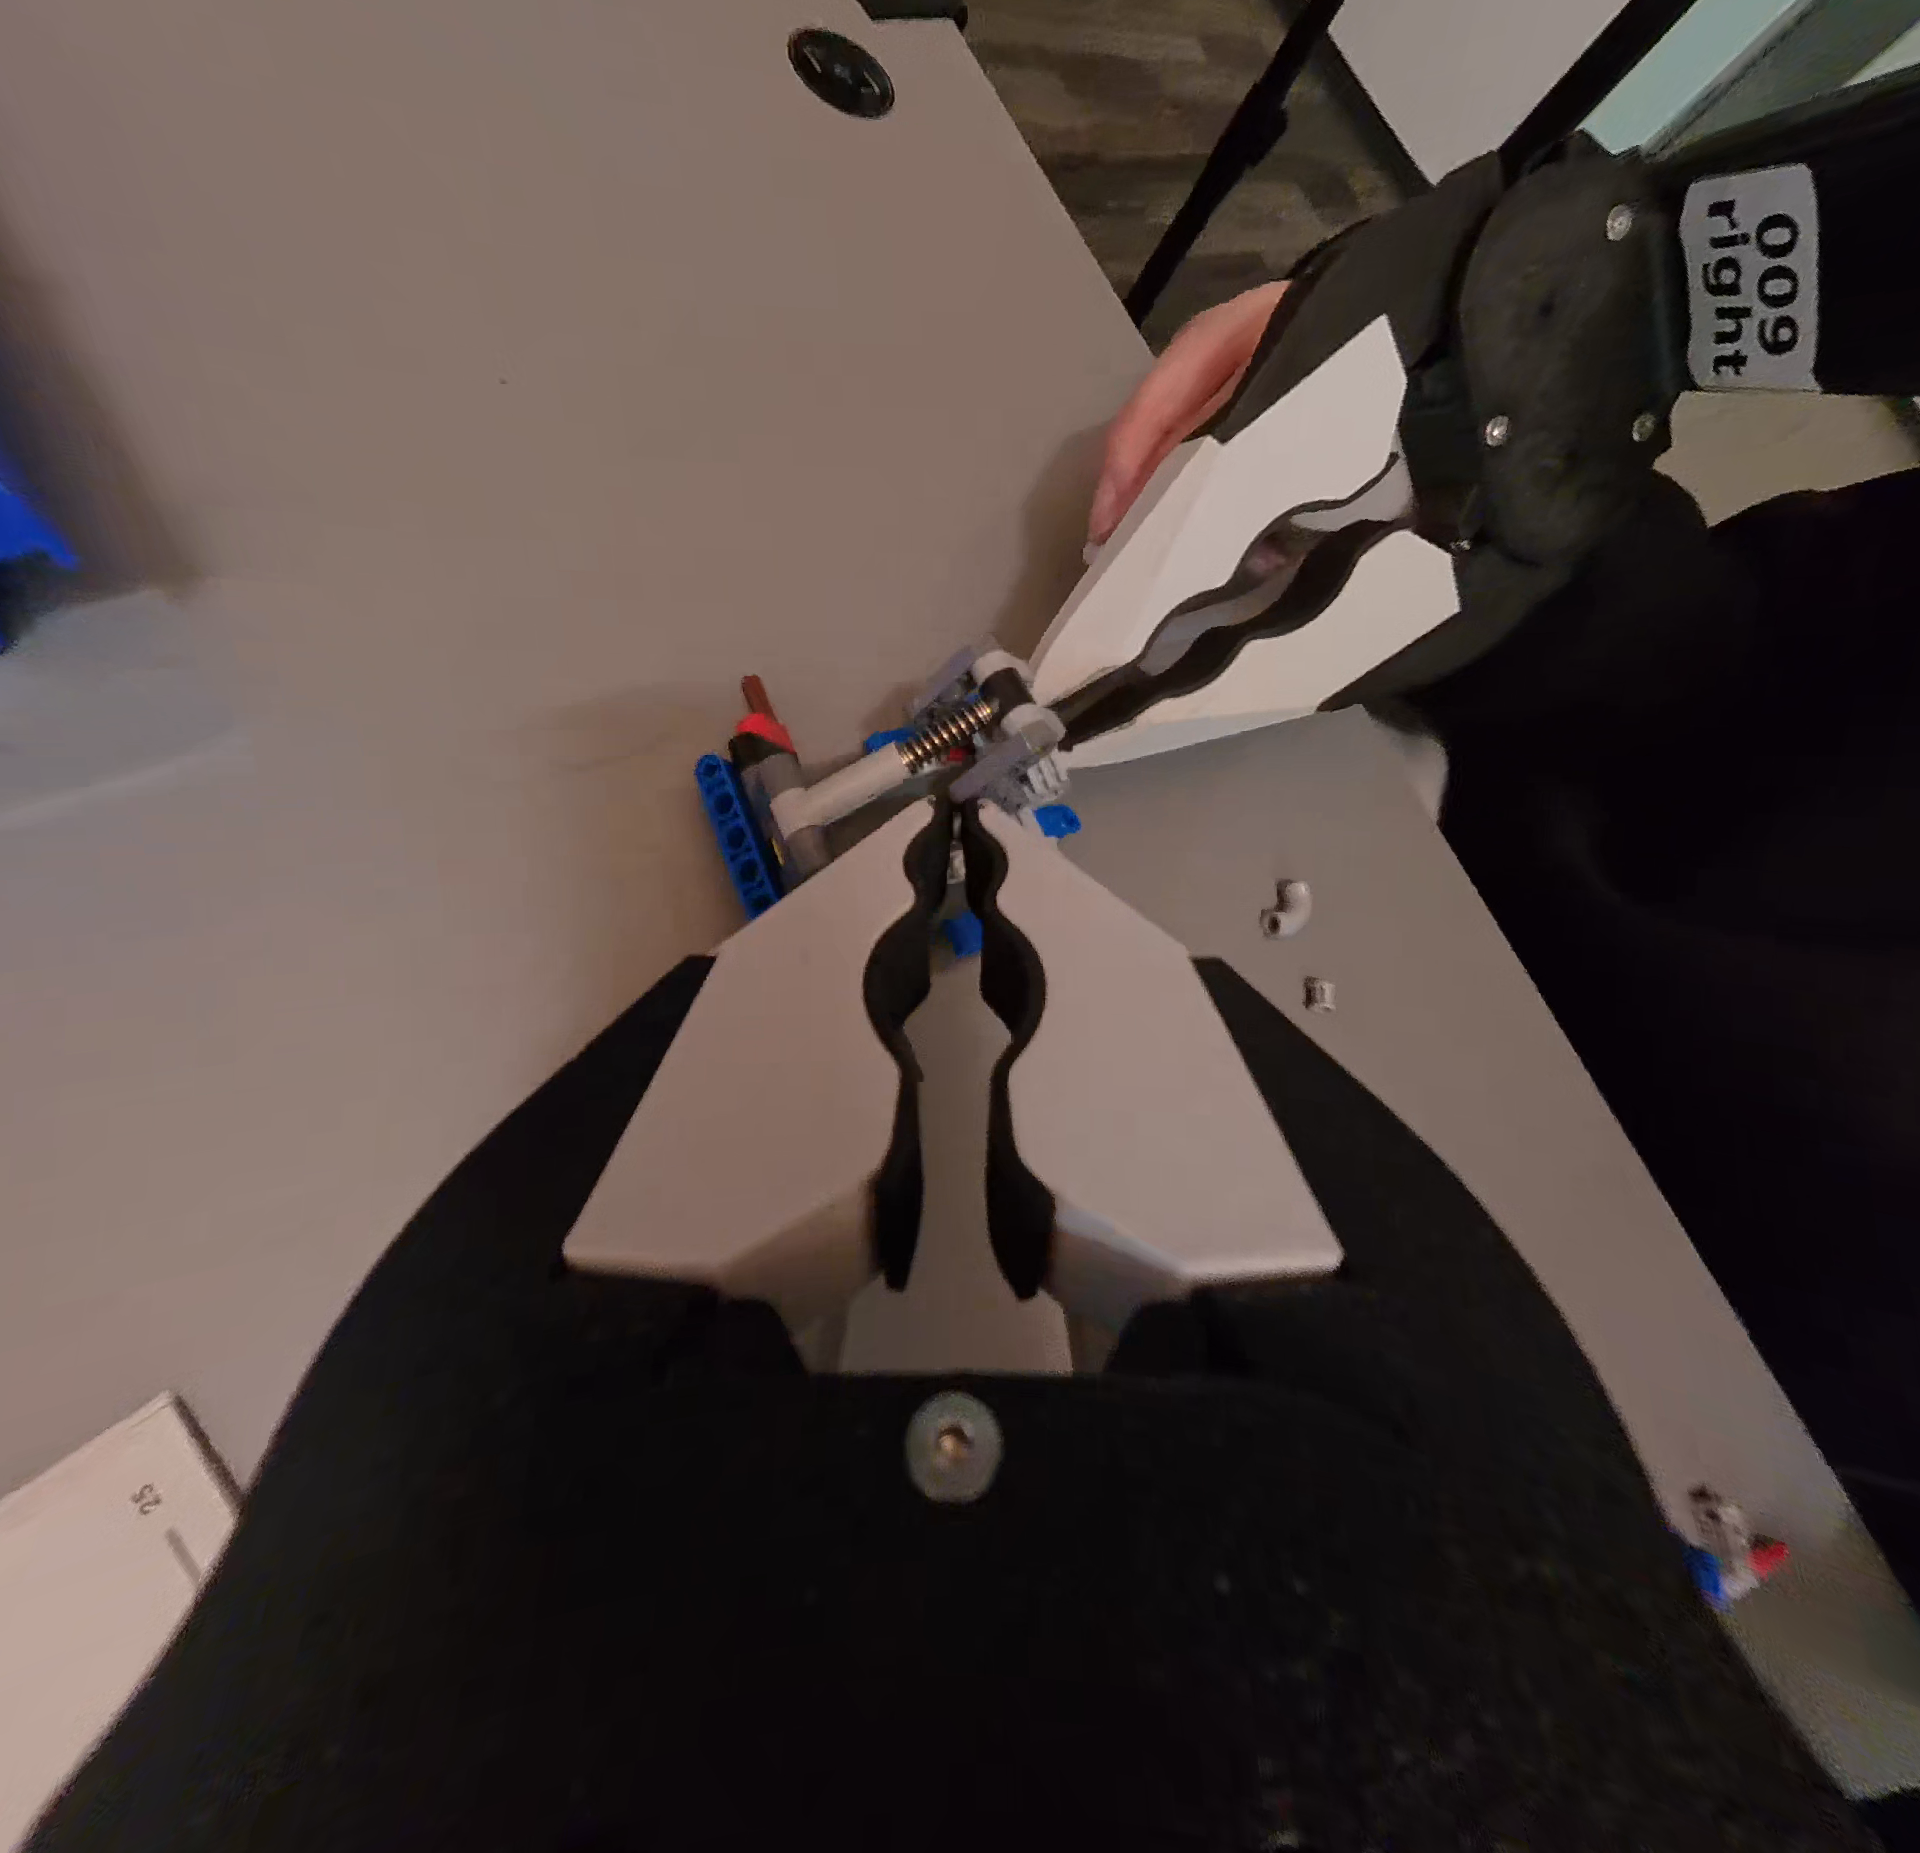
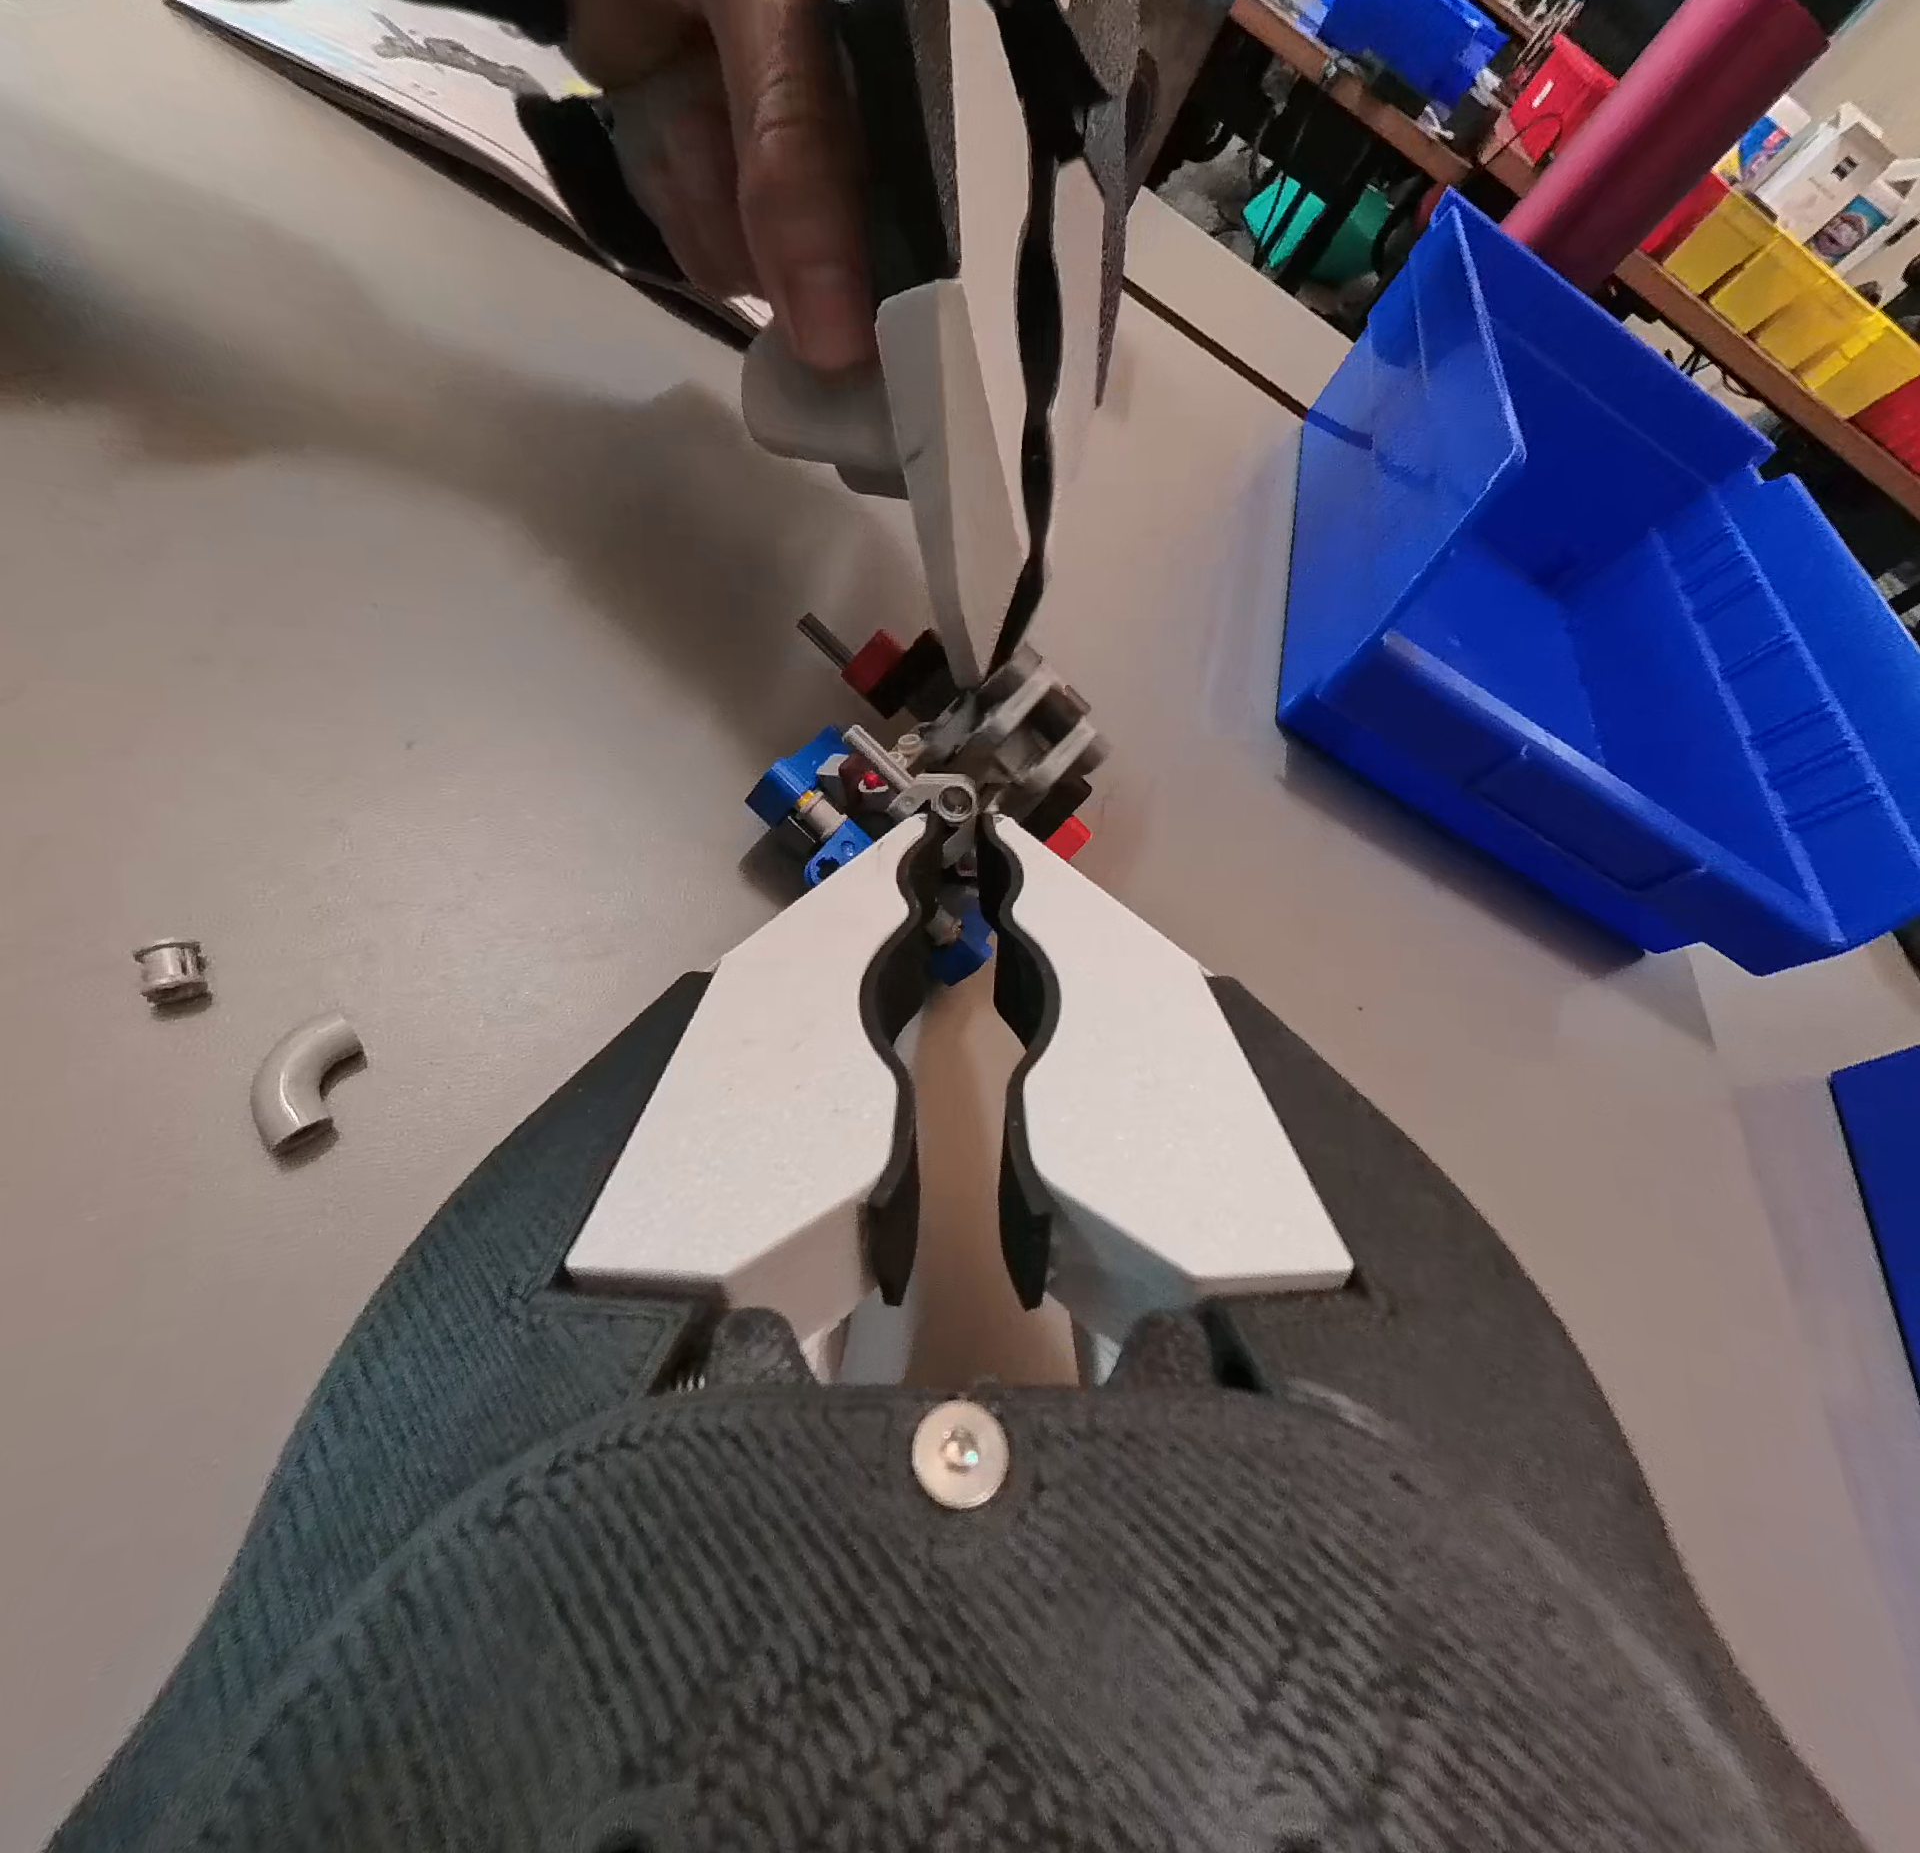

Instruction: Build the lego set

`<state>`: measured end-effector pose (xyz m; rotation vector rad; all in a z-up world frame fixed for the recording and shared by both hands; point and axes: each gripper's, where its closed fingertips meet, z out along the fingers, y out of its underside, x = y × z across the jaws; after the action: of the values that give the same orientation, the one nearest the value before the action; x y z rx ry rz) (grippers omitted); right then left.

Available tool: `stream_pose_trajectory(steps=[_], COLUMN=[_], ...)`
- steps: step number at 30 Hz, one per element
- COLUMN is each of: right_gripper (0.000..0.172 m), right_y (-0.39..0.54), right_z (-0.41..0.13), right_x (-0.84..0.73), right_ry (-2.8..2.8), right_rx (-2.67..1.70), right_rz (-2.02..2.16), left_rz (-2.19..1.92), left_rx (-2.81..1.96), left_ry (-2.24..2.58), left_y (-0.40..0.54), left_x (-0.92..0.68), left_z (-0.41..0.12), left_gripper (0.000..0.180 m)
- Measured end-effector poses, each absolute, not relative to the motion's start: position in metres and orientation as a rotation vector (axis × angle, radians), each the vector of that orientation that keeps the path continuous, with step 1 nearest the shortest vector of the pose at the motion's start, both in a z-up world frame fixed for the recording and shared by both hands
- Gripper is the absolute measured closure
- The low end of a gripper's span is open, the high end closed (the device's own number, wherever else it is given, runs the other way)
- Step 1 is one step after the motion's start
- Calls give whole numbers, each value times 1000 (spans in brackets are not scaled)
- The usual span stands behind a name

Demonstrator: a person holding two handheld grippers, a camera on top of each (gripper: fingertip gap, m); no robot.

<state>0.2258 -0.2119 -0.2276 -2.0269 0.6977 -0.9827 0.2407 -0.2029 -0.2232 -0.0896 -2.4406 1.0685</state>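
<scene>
A small building-brick assembly (image 1: 831, 785) of grey, white, blue, red and black parts with a metal spring (image 1: 948, 731) lies on the grey table (image 1: 416, 453). My left gripper (image 1: 951, 814) is shut, its tips touching the assembly's grey end below the spring. In the right wrist view it comes down from above (image 2: 982, 673) onto the grey frame of the assembly (image 2: 1023, 733). My right gripper (image 2: 954, 835) is shut on a thin grey lever (image 2: 940, 797) sticking out of the assembly. In the left wrist view it reaches in from the upper right (image 1: 1055, 714).
A grey elbow piece (image 2: 301, 1076) and a small grey bush (image 2: 171, 967) lie loose on the table. A blue bin (image 2: 1558, 660) stands to the right. A booklet (image 2: 416, 68) lies at the back. A small red, white and blue piece (image 1: 1730, 1554) sits near the table edge. My left and right fingertips are right by each other. Between my right fingertips and the grey elbow piece (image 2: 301, 1076) there is roughly 11 cm. It turns up in the left wrist view (image 1: 1291, 905) as well.
</scene>
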Motion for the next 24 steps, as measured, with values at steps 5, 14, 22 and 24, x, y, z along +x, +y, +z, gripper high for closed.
stream_pose_trajectory(steps=[5,14,22,24], right_gripper=[169,163,164,164], right_y=[-212,-212,-212,-214], right_z=[-230,-235,-239,-240], right_x=[224,221,226,227], right_ry=[687,639,585,587], right_rx=[-2044,-2104,-2165,-2172], right_rz=[-987,-1047,-1177,-1182], left_rz=[1196,1297,1268,1283], left_rx=[-211,-653,-709,-712], left_ry=[-2586,-2980,-3053,-3054], left_y=[-201,-203,-210,-212], left_x=[241,244,246,247], left_z=[-223,-229,-233,-234], left_gripper=[171,163,168,168])
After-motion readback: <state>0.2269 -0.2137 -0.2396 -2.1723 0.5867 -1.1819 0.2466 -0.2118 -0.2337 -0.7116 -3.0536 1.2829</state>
